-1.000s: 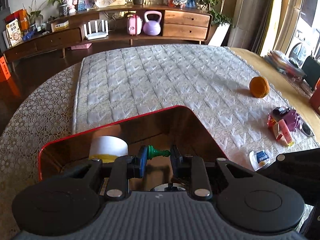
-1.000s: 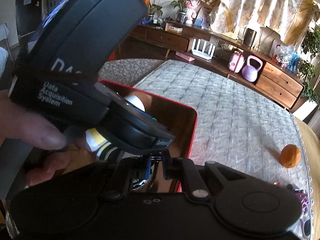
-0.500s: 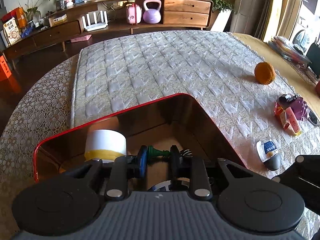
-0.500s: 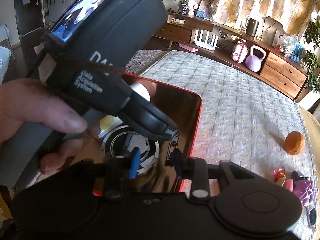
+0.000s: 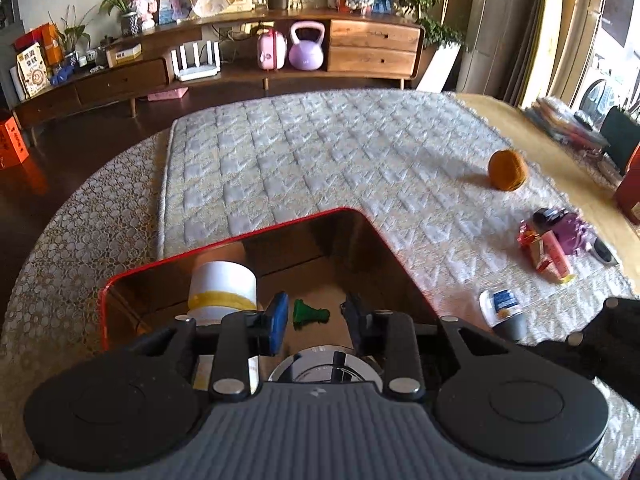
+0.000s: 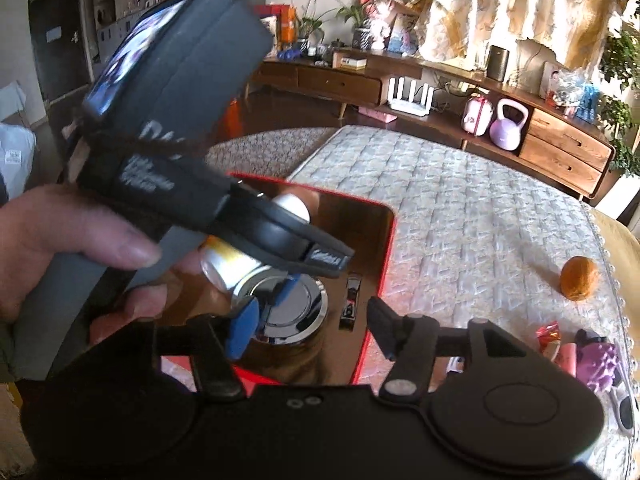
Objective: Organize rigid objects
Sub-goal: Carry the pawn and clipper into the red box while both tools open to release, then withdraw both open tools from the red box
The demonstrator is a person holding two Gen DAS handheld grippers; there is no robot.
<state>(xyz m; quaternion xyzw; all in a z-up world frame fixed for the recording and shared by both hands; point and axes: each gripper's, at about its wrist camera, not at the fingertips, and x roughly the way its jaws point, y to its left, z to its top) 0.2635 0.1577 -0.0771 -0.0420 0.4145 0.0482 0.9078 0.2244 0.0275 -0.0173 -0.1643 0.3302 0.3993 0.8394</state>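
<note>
A red-rimmed box (image 5: 224, 242) with a brown inside sits on the quilted mat. My left gripper (image 5: 316, 318) hovers over it, and its jaws are opening. A green pawn-shaped piece (image 5: 308, 312) lies loose on the box floor below the gap, touched by neither pad. My right gripper (image 6: 312, 324) hangs over the box's near corner. Its jaws are opening too, with nothing pressed between them. Below them are a chrome round tin (image 6: 288, 312) and a small dark bar (image 6: 352, 300). A white roll with a yellow band (image 5: 222, 286) stands in the box.
On the mat to the right lie an orange ball (image 5: 507, 169), a heap of pink and purple items (image 5: 554, 240) and a small white-and-grey container (image 5: 504, 312). A hand (image 6: 60, 240) holds the left gripper's handle across the right wrist view. A low wooden sideboard (image 5: 372, 46) stands behind.
The left jaws parted and the green piece dropped from between them onto the box floor. The right jaws went from shut to wide apart. Both grippers lifted slightly.
</note>
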